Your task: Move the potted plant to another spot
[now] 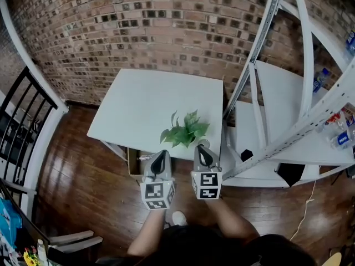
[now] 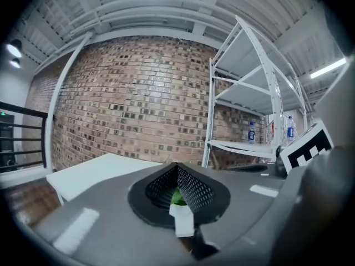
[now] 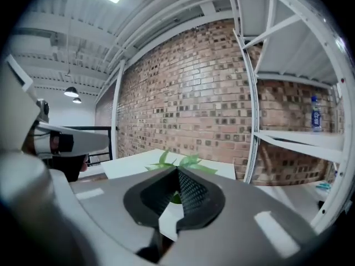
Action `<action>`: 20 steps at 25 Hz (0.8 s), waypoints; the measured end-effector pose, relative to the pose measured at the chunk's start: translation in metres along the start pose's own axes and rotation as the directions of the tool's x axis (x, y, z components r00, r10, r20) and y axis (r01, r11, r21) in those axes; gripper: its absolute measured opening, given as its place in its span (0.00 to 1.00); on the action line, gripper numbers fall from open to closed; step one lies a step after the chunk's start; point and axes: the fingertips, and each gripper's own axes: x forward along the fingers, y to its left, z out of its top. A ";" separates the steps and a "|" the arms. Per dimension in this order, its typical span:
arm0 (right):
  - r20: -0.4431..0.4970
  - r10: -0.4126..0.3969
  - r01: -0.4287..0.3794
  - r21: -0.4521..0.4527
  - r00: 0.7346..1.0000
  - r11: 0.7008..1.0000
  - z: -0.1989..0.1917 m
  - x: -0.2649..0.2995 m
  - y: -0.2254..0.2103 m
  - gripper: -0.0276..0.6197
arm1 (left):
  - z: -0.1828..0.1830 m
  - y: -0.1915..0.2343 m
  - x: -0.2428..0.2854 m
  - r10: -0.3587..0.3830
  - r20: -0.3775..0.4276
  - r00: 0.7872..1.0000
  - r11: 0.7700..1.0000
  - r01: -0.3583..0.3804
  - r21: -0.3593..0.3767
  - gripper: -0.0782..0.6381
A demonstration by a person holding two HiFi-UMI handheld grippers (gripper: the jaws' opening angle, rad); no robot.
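A small potted plant (image 1: 186, 131) with green leaves stands near the front right edge of the white table (image 1: 138, 101). Both grippers hover side by side just in front of that edge and point at it. The left gripper (image 1: 161, 157) is a little left of the plant, its jaws shut with nothing held. The right gripper (image 1: 201, 149) is just right of the leaves, its jaws also shut and empty. In the right gripper view the leaves (image 3: 183, 162) rise just beyond the closed jaws. In the left gripper view only a bit of green (image 2: 177, 197) shows past the pads.
A white metal shelf rack (image 1: 288, 126) stands right of the table, with water bottles (image 1: 320, 80) on it and a black object (image 1: 247, 155) on a low shelf. A brick wall runs behind. A black railing (image 1: 22, 121) is at the left. The floor is dark wood.
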 end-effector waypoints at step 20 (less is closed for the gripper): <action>0.093 0.048 -0.046 -0.024 0.995 0.999 0.036 -0.036 0.021 0.05 | 0.011 -0.027 -0.008 -0.041 0.025 0.999 0.999 0.041 0.030 0.13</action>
